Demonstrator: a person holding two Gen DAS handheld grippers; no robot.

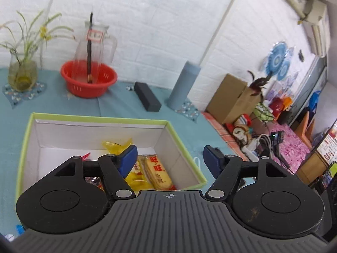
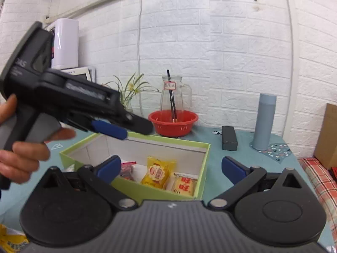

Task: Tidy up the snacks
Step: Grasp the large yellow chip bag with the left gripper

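Observation:
A green-rimmed white box [image 1: 101, 119] [image 2: 189, 144] sits on the teal table. Inside lie a yellow snack packet [image 2: 157, 174] [image 1: 137, 177], an orange rice-cracker packet [image 1: 157, 172] [image 2: 184, 186] and a red-wrapped snack [image 2: 127, 169] [image 1: 86, 156]. My left gripper [image 1: 169, 160] is open and empty above the box's near right corner; it also shows in the right wrist view [image 2: 111, 129], held by a hand over the box's far left side. My right gripper [image 2: 170, 168] is open and empty in front of the box.
A red basket [image 1: 88, 78] [image 2: 172, 122] with a glass jug stands behind the box. A black case [image 1: 147, 96] [image 2: 229, 138], a grey-blue cylinder [image 1: 185, 84] [image 2: 264, 121] and a plant vase [image 1: 22, 74] stand near the wall. A yellow bag [image 2: 10, 240] lies at the near left.

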